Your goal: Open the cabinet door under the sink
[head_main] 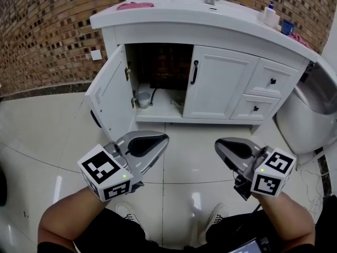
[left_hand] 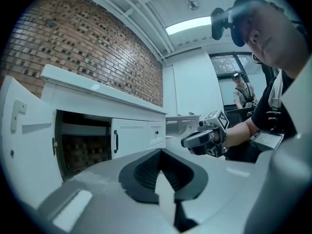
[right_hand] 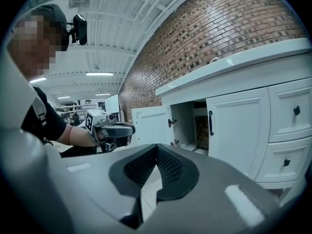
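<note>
Cabinet door (head_main: pixel 110 96) below white bench (head_main: pixel 174 16) found swung wide open, hinged at left side of opening. Dark interior exposed; small grey pot (head_main: pixel 143 99) seen inside near hinges. Neighbouring door (head_main: pixel 218 83) closed, black handle (head_main: pixel 195 71) upright.

Left hand-held gripper (head_main: pixel 160 139) held low over tiled floor (head_main: pixel 184 165), well apart from cabinet door, jaws pressed together, nothing pinched. Right hand-held gripper (head_main: pixel 221 144) held level with it, jaws likewise together, empty.

Pink cloth (head_main: pixel 135 6) noted on bench.

toilet (head_main: pixel 309 107) cut by edge, cabinet interior (head_main: pixel 167 62) dim
</note>
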Demonstrator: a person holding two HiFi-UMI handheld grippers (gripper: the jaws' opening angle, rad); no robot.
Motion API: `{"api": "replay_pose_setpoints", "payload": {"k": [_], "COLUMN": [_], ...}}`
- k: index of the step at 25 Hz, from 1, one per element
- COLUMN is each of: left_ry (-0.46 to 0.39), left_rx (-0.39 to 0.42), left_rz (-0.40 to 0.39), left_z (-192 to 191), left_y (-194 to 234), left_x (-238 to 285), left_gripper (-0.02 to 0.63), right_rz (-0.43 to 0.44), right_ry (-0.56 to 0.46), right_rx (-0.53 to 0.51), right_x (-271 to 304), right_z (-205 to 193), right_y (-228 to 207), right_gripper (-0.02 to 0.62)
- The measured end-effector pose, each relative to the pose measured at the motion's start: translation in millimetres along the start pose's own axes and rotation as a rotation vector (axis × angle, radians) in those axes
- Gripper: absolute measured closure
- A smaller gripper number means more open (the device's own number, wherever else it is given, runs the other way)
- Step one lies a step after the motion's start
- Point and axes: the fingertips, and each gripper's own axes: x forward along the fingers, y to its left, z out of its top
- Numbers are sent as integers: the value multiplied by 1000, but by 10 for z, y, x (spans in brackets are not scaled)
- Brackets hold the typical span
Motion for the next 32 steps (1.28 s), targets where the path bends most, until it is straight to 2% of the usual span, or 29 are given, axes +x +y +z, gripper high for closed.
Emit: {"api": "replay_pose_setpoints", "payload": {"k": [11, 32], "left_ry": [1, 13], "left_rx": [1, -5], "left_rz": [-39, -20], "left_z": [12, -18], "left_y": [-151, -64], "left_x": [162, 86], "left_gripper": [600, 600], "right_rz": [-3, -5], "right_ry": [4, 15], "right_rx": [-9, -39], "right_x": [-109, -28], "right_z": [-44, -15], "right_y": [53, 135], "right_gripper": [588, 589]}}
